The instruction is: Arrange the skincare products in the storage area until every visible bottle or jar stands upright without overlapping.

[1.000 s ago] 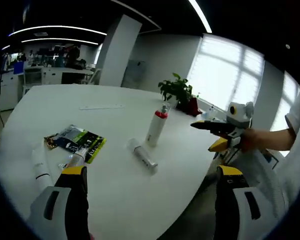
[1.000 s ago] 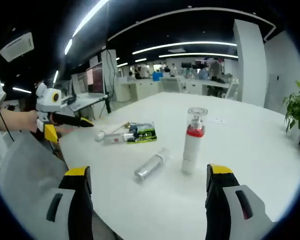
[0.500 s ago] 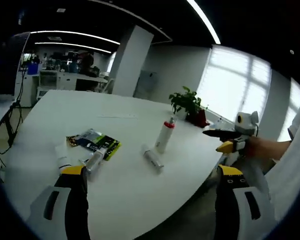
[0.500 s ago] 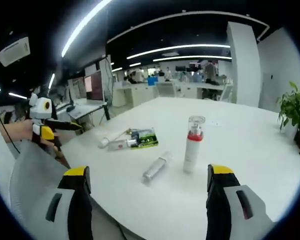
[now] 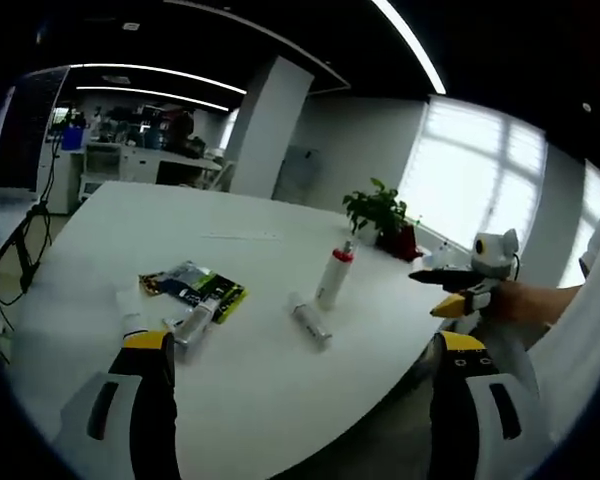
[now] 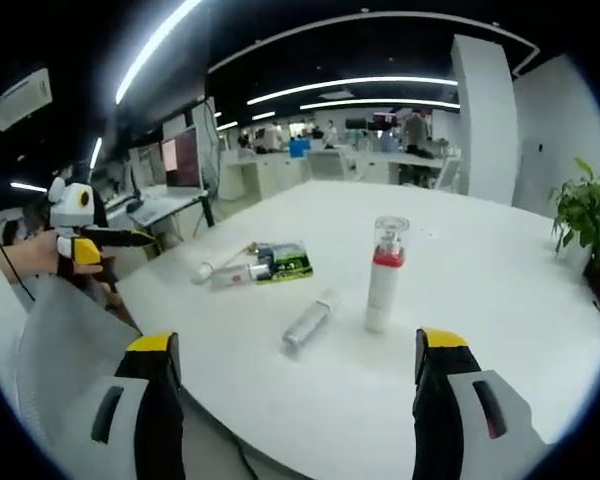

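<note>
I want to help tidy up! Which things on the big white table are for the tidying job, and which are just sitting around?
For the job:
- upright bottle with red band
- silver bottle lying down
- white tube lying by the packet
- clear-capped bottle lying beside it

Just sitting around:
- green and black packet
- potted plant
- flat white strip

Open counter near the front edge, clutter mid-counter

Bare counter (image 6: 500,300) stretches between the near edge and the things. One upright bottle (image 6: 385,273) stands mid-counter; a silver bottle (image 6: 307,322) lies just beside it, apart. Toward the left edge, a green packet (image 6: 285,263) and lying tubes (image 6: 225,272) crowd together. A potted plant (image 5: 378,210) stands at the far edge.
</note>
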`<action>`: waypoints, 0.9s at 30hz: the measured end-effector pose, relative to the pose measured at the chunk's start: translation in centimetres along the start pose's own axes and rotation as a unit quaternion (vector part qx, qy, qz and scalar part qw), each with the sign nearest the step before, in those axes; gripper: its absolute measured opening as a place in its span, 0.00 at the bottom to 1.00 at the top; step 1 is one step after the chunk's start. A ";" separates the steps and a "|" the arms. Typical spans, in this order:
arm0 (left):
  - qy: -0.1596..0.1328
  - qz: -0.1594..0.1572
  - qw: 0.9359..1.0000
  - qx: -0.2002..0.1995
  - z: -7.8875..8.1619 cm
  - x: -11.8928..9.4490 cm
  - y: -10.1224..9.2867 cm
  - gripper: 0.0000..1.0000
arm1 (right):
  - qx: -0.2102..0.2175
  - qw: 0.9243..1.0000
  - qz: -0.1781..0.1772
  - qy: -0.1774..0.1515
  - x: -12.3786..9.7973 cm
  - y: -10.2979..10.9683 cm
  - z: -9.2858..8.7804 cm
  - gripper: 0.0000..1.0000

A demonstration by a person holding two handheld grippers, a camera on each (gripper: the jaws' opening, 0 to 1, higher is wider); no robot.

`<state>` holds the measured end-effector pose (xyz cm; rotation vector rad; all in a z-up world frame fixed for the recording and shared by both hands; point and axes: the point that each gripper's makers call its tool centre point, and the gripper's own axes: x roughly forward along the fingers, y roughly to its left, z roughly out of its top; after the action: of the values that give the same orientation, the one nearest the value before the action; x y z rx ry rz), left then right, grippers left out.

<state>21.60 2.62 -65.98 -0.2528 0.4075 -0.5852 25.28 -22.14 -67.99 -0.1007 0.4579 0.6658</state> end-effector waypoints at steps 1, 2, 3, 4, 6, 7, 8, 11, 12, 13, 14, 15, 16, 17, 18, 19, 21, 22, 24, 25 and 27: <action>0.000 0.002 1.000 -0.004 0.0 0.0 0.3 0.99 | 0.000 1.000 0.000 0.001 0.0 0.0 0.0 0.96; 0.000 0.004 1.000 -0.010 -0.1 0.1 0.5 0.99 | 0.001 1.000 -0.001 0.003 0.0 -0.1 -0.1 0.96; 0.002 0.005 1.000 -0.014 -0.2 0.2 0.8 0.99 | 0.002 1.000 0.000 0.004 0.0 -0.1 -0.2 0.96; 0.004 0.007 1.000 -0.018 -0.3 0.3 1.0 0.99 | 0.003 1.000 0.000 0.006 0.0 0.0 -0.3 0.96; 0.010 0.016 0.999 -0.025 -0.5 0.6 1.5 0.99 | 0.002 1.000 0.002 0.009 0.1 0.1 -0.4 0.96; 0.013 0.020 0.999 -0.028 -0.7 0.7 1.9 0.99 | 0.002 1.000 0.003 0.011 0.1 0.1 -0.5 0.96; 0.015 0.022 0.999 -0.030 -0.8 0.8 2.2 0.99 | 0.002 1.000 0.003 0.013 0.1 0.1 -0.6 0.96; 0.026 0.036 0.998 -0.049 -1.3 1.1 3.9 0.95 | 0.006 1.000 0.006 0.019 0.2 0.2 -0.8 0.96; 0.033 0.044 0.997 -0.053 -1.5 1.2 4.4 0.93 | 0.006 1.000 0.006 0.019 0.2 0.1 -0.8 0.96; 0.044 0.053 0.996 -0.052 -1.9 1.2 4.9 0.90 | 0.007 1.000 0.007 0.020 0.3 0.1 -0.9 0.96; 0.054 0.061 0.996 -0.047 -2.2 1.3 5.5 0.88 | 0.008 1.000 0.007 0.023 0.4 0.0 -1.0 0.96; 0.055 0.069 0.995 -0.043 -2.1 1.5 6.2 0.87 | 0.007 1.000 0.006 0.026 0.4 0.0 -1.2 0.96; 0.058 0.077 0.994 -0.044 -2.2 1.7 6.7 0.87 | 0.006 1.000 0.005 0.029 0.4 0.0 -1.2 0.96; 0.058 0.081 0.994 -0.049 -2.2 1.9 7.0 0.86 | 0.005 0.999 0.005 0.031 0.4 0.1 -1.3 0.96; 0.061 0.083 0.993 -0.053 -2.3 2.1 7.4 0.85 | 0.006 0.999 0.006 0.033 0.4 0.1 -1.4 0.96; 0.066 0.088 0.992 -0.057 -2.4 2.3 7.9 0.83 | 0.006 0.999 0.007 0.034 0.4 0.1 -1.4 0.96; 0.076 0.102 0.990 -0.057 -2.7 2.6 9.6 0.79 | 0.000 0.999 0.004 0.037 0.5 0.0 -1.6 0.95; 0.084 0.106 0.989 -0.057 -2.9 2.8 10.1 0.77 | -0.001 0.999 0.003 0.038 0.5 0.0 -1.6 0.95; 0.097 0.117 0.987 -0.057 -3.2 3.3 10.9 0.74 | 0.000 0.999 0.003 0.039 0.5 0.0 -1.6 0.95; 0.098 0.120 0.986 -0.057 -3.1 3.5 11.2 0.72 | 0.000 0.999 0.002 0.040 0.5 -0.1 -1.7 0.95; 0.107 0.134 0.984 -0.055 -3.4 4.0 13.1 0.69 | 0.002 0.999 0.000 0.041 0.5 -0.2 -1.7 0.95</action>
<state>29.43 10.49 -74.69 -0.2367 0.6721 -0.3260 25.07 -22.45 -69.76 -0.1244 0.5380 0.6619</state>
